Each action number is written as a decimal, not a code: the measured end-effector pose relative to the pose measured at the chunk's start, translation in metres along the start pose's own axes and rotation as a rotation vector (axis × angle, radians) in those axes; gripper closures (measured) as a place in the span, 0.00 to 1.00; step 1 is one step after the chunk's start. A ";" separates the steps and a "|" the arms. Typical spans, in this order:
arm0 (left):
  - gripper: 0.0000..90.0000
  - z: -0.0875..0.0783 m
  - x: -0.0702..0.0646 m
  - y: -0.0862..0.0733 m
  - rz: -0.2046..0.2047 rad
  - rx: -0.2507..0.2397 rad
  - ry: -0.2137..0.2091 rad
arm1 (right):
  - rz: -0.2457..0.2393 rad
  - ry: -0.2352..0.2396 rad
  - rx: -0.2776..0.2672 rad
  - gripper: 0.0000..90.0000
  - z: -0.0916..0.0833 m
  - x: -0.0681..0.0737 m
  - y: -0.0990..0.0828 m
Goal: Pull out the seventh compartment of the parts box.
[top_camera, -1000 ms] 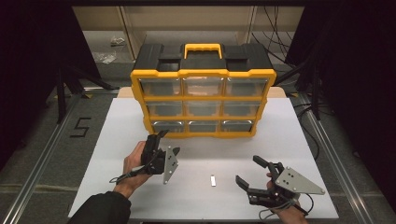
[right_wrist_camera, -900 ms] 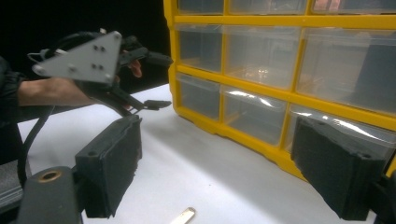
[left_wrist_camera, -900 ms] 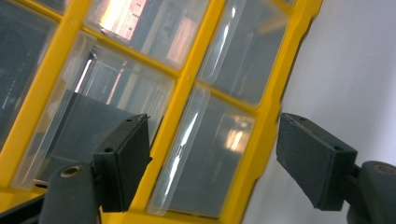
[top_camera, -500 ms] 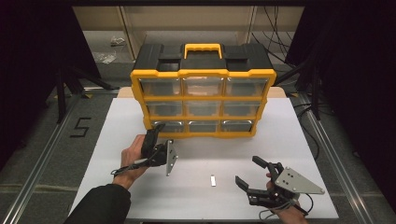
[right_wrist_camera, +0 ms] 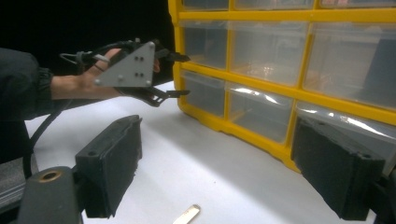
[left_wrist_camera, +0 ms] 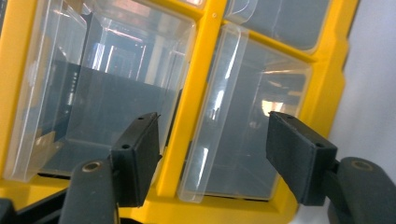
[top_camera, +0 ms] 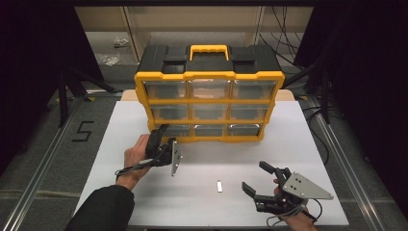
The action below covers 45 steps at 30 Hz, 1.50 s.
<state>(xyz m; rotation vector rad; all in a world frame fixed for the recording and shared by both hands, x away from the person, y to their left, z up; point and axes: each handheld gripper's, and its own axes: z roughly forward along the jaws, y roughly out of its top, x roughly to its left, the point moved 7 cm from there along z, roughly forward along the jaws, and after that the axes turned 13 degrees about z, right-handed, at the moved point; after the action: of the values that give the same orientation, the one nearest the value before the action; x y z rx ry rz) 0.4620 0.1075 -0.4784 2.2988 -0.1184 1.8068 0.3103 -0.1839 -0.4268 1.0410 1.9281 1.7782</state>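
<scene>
Reaching for the bottom-left drawer (left_wrist_camera: 243, 116) of the organizer (top_camera: 209, 77); left tongs (left_wrist_camera: 212, 154) spread, just been closing, nothing gripped; next, pinching its lip.

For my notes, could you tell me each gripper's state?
Left gripper: open, jaws just closing, at the drawer.
Right gripper: open, empty.

- You work at a white table (top_camera: 120, 139) standing on grey floor (top_camera: 43, 159).
- Left of the table, the floor bears a black "5" (top_camera: 82, 131).
- Metal rails (top_camera: 36, 180) flank the table.
- Behind the table stands a pale shelf (top_camera: 144, 33); dark curtains (top_camera: 33, 43) hang either side.
</scene>
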 end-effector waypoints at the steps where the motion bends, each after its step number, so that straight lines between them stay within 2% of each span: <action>1: 0.40 0.000 0.000 0.000 0.000 0.000 0.000 | 0.000 0.000 0.000 0.19 0.000 0.000 0.000; 5: 0.42 0.005 -0.002 -0.001 0.016 0.008 0.003 | 0.003 0.000 0.006 0.19 0.001 -0.001 -0.001; 9: 0.46 0.008 -0.002 -0.003 0.018 0.006 0.031 | 0.004 0.002 0.006 0.19 0.001 0.000 -0.001; 11: 0.47 0.009 -0.001 -0.004 0.033 0.004 0.040 | 0.003 0.004 0.009 0.19 0.001 0.000 -0.001; 22: 0.51 0.016 -0.001 -0.012 0.059 0.025 0.057 | 0.002 0.008 0.012 0.19 0.001 0.000 -0.002; 26: 0.53 0.016 0.001 -0.012 0.055 0.025 0.070 | 0.000 0.010 0.013 0.19 0.002 0.001 -0.002; 31: 0.55 0.017 -0.001 -0.009 0.072 0.017 0.072 | 0.000 0.011 0.012 0.19 0.002 0.001 -0.002; 34: 0.56 0.018 -0.001 -0.008 0.070 0.022 0.081 | 0.000 0.012 0.014 0.19 0.002 0.001 -0.002; 40: 0.58 0.019 -0.002 -0.008 0.093 0.032 0.088 | 0.000 0.014 0.014 0.19 0.002 0.002 -0.002; 45: 0.59 0.020 -0.002 -0.007 0.095 0.027 0.099 | -0.001 0.016 0.017 0.19 0.003 0.002 -0.003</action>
<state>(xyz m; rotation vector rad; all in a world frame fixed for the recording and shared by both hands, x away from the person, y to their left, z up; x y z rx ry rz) 0.4816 0.1098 -0.4860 2.2521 -0.1913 1.9760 0.3097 -0.1804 -0.4292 1.0350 1.9563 1.7776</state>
